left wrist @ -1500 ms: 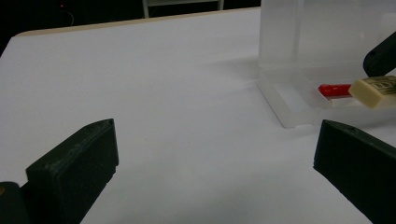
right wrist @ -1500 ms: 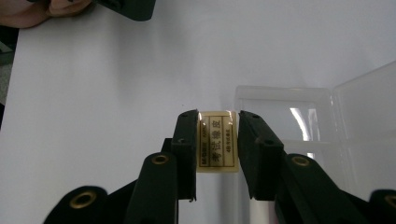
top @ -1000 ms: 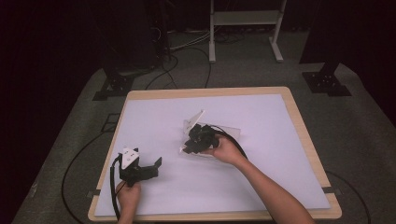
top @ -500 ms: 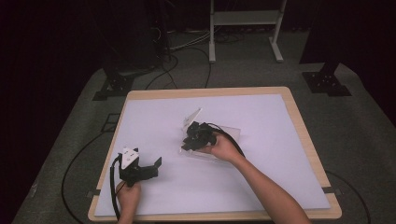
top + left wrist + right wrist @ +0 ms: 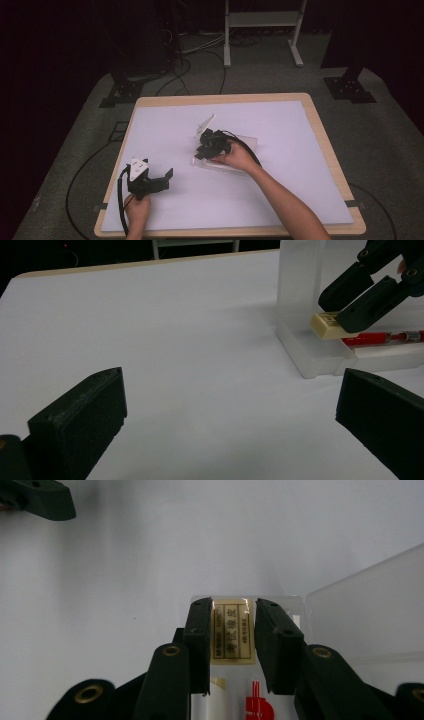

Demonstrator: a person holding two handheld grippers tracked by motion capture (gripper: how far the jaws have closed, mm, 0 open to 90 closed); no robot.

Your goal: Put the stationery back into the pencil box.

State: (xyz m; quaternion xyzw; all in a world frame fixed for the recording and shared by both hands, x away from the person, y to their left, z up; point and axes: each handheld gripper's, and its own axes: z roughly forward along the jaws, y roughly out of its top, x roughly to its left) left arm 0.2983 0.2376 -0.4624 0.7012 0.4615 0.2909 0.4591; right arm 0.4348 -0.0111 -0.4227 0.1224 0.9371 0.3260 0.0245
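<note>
A cream eraser [image 5: 232,630] with a printed label lies at the end of a clear plastic case [image 5: 320,360], beside a red pen [image 5: 380,337]. My right gripper [image 5: 233,605] is shut on the eraser, one jaw pressed against each long side. From the left gripper view, the right gripper [image 5: 345,310] reaches down into the case base, with the eraser [image 5: 325,325] under its tips. The case lid [image 5: 300,280] stands upright. In the high view the right gripper [image 5: 202,150] is at mid-table. My left gripper [image 5: 165,180] rests open near the front left, holding nothing.
A white sheet [image 5: 300,150] covers the wooden table [image 5: 330,150]. Cables trail from both grippers. Beyond the table, a metal stand [image 5: 260,30] and black equipment bases [image 5: 350,87] stand on the grey floor.
The right gripper has shifted only very slightly at the case. The left gripper has stayed still.
</note>
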